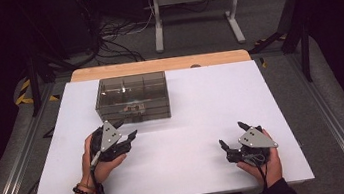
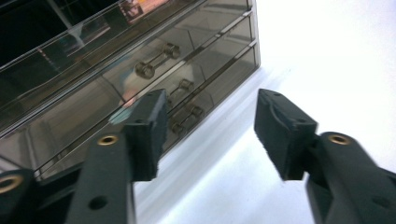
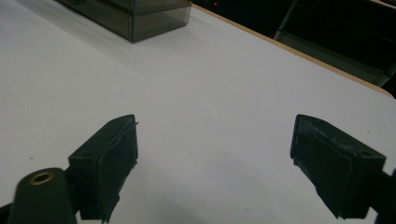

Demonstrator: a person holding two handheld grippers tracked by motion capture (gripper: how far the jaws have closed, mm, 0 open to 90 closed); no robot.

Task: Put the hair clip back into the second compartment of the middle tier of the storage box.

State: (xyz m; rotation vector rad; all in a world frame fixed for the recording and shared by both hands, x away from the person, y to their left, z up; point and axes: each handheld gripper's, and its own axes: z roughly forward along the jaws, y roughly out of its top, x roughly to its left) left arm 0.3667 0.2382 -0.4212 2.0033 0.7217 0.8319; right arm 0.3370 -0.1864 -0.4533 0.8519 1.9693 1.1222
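While the left gripper (image 1: pixel 125 129) hovers just off the front of the smoky drawer box (image 1: pixel 132 98), its jaws stand apart with nothing between them. From the left gripper view, the two black pads (image 2: pixel 150 133) frame the box's front face, where three stacked drawers show small metal handles (image 2: pixel 158 60); the lowest handles sit just beyond the left pad, close but not touched. The box rests on the white table (image 1: pixel 191 140), toward its far left part, and the left gripper points at it from the near side, slightly left of the box's front middle. A person's left hand (image 1: pixel 99 162) wraps the gripper body from below.

Well apart, on the near right part of the table, the right gripper (image 1: pixel 232 137) is held low by the right hand (image 1: pixel 264 163), jaws spread wide and empty. In the right gripper view its pads (image 3: pixel 112 163) look across bare table toward a corner of the box (image 3: pixel 154 18) far off at upper left.
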